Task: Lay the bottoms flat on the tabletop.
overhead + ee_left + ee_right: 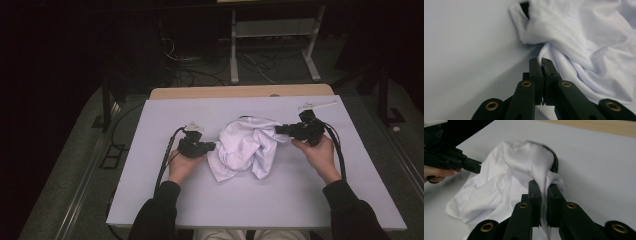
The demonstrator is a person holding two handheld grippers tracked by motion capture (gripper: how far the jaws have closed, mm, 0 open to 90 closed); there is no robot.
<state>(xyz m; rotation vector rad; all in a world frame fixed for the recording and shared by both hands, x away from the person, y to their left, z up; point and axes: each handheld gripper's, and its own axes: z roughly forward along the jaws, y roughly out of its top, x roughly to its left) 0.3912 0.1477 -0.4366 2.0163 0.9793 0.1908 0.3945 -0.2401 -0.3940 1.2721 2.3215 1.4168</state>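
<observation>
The person's forearms came in low over the table (165, 205). Farther in, the left gripper (212, 146) was clamped on the near-left edge of the shirt (246, 146), which lay crumpled mid-table. The right gripper (278, 130) pinched a fold at its far right, jaws closed. Both grips looked set; next probably called for lifting and drawing apart evenly.

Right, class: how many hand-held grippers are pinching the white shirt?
2. The left hand-held gripper grips the white shirt at its left edge; the right hand-held gripper grips its upper right edge. Both are shut on fabric.
</observation>
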